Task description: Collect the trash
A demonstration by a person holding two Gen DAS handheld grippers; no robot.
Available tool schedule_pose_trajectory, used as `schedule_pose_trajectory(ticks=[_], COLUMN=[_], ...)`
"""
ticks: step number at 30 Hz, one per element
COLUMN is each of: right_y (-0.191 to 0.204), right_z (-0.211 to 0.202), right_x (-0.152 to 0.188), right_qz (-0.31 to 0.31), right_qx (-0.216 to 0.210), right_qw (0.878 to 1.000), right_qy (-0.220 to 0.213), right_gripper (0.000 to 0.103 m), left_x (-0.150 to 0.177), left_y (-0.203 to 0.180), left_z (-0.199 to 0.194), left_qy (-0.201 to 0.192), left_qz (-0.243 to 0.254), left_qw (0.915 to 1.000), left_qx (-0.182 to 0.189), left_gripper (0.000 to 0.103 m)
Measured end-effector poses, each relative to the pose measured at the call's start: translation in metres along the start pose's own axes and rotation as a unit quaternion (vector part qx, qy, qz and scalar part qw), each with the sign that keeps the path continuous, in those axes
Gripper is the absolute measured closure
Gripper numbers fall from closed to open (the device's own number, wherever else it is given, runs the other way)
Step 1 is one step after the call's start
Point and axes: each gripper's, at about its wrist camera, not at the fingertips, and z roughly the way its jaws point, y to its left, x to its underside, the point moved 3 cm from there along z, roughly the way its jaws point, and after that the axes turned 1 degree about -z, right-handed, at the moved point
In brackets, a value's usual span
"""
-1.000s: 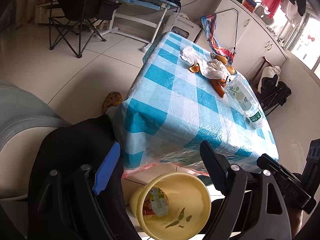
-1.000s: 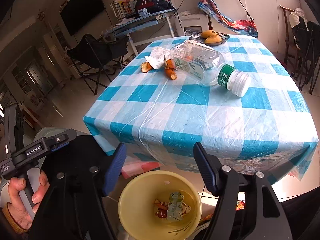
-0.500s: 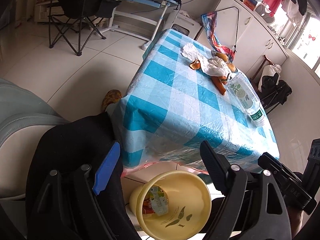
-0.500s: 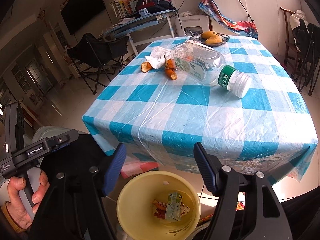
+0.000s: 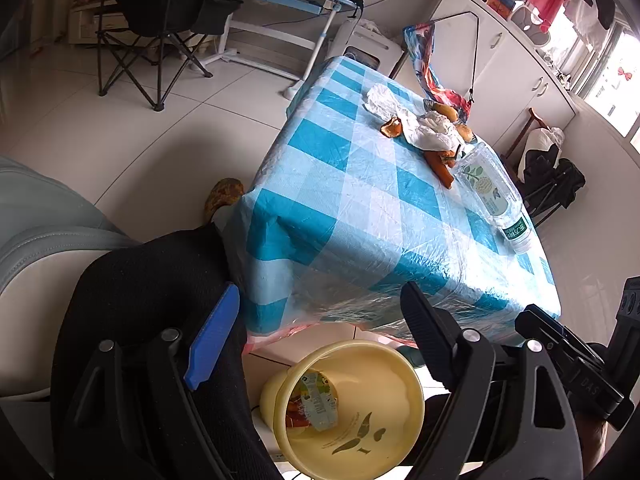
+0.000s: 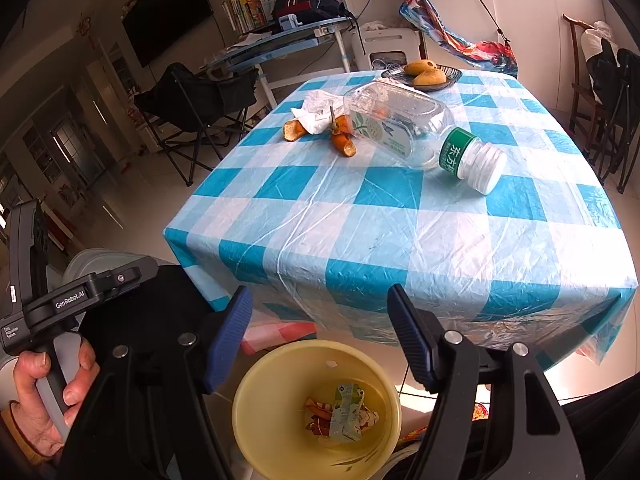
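Note:
A yellow bin stands on the floor below the table's near edge, with crumpled wrappers in it; it also shows in the left wrist view. On the blue checked tablecloth lie a clear plastic bottle with a green label, orange peels and a crumpled white tissue. My right gripper is open and empty above the bin. My left gripper is open and empty, also over the bin.
A dark dish with bread rolls sits at the table's far edge. A black folding chair and a desk stand behind on the left. White cabinets line the right wall. My dark trouser leg is beside the table.
Both grippers have stayed open over the bin. The left wrist view has shifted slightly; the table sits a little farther right.

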Motion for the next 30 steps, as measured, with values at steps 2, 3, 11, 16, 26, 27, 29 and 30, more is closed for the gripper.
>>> schedule_pose_trajectory(ticks=[2, 3, 11, 16, 26, 27, 29, 30], right_y=[0.0, 0.0, 0.0002, 0.0003, 0.0008, 0.0008, 0.0009, 0.0009], right_z=[0.0, 0.0, 0.0001, 0.0002, -0.0021, -0.002, -0.002, -0.002], right_x=[0.0, 0.0, 0.0001, 0.0002, -0.0004, -0.0004, -0.0004, -0.0004], right_qz=[0.0, 0.0, 0.0, 0.0, 0.001, 0.001, 0.001, 0.001], right_qx=[0.0, 0.0, 0.0, 0.0, -0.001, -0.001, -0.001, -0.001], right_qw=[1.0, 1.0, 1.0, 1.0, 1.0, 1.0, 1.0, 1.0], right_qy=[0.0, 0.0, 0.0, 0.0, -0.004, -0.004, -0.003, -0.004], right_gripper=[0.036, 0.036, 0.035, 0.035, 0.034, 0.034, 0.034, 0.034], left_x=[-0.0002, -0.0001, -0.0003, -0.0005, -0.0003, -0.0001, 0.0001, 0.0], left_y=[0.0002, -0.0001, 0.0, 0.0001, 0.001, 0.0022, 0.0037, 0.0041], left_z=[-0.0001, 0.0, 0.0, 0.0, -0.0003, -0.0001, -0.0004, -0.0005], left_qy=[0.0, 0.0, 0.0, 0.0, -0.002, -0.002, -0.003, -0.004], left_qz=[0.0, 0.0, 0.0, 0.0, -0.002, -0.002, -0.003, -0.003], left_qw=[1.0, 1.0, 1.0, 1.0, 1.0, 1.0, 1.0, 1.0], left_qx=[0.0, 0.0, 0.0, 0.0, 0.001, 0.002, 0.002, 0.002], left_gripper=[0.023, 0.023, 0.023, 0.023, 0.023, 0.023, 0.023, 0.023])
